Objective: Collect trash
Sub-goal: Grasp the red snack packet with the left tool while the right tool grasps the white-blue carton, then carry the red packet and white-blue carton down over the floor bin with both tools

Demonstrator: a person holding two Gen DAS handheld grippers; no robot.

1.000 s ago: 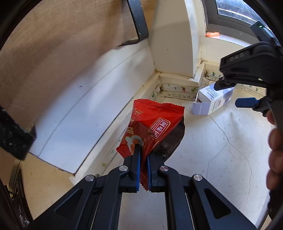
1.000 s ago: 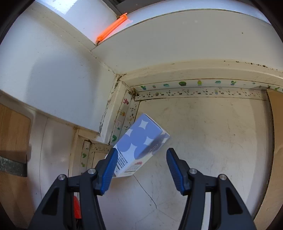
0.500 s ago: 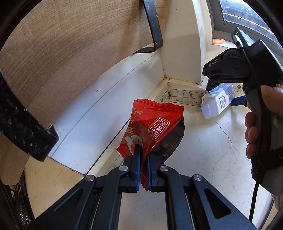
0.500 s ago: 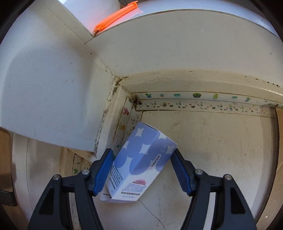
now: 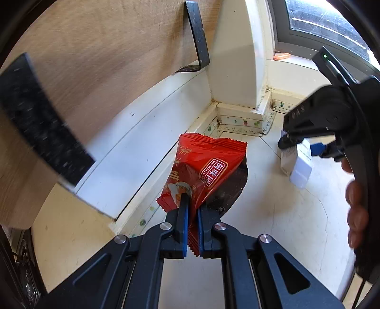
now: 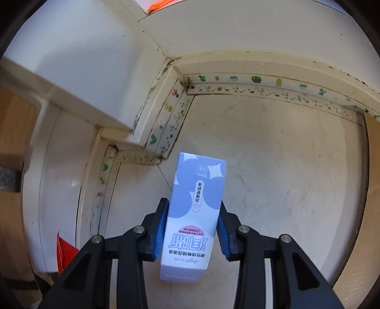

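Blue-and-white carton (image 6: 193, 214) stands on the floor (image 6: 285, 166) near its wall corner, long axis running straight between the closing right tongs (image 6: 192, 231), while the left tongs (image 5: 192, 222) pinch a red wrapper (image 5: 206, 166).

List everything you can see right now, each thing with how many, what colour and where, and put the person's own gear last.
snack wrapper: one, red, pinched in the left gripper above the floor
small carton: one, white with pale blue circles, between the right gripper's pads
orange item: one, on the window ledge; too small to identify
floor: one, cream, cracked and stained
skirting tape: cream strips with small green plant prints, along the wall base
wooden panel: one, light brown, upper left in the left wrist view
window: one, dark frame, top right
left gripper: one, black with blue pads, shut on the wrapper
right gripper: one, black with blue pads, jaws closing on the carton
hand: one, on the right gripper's handle
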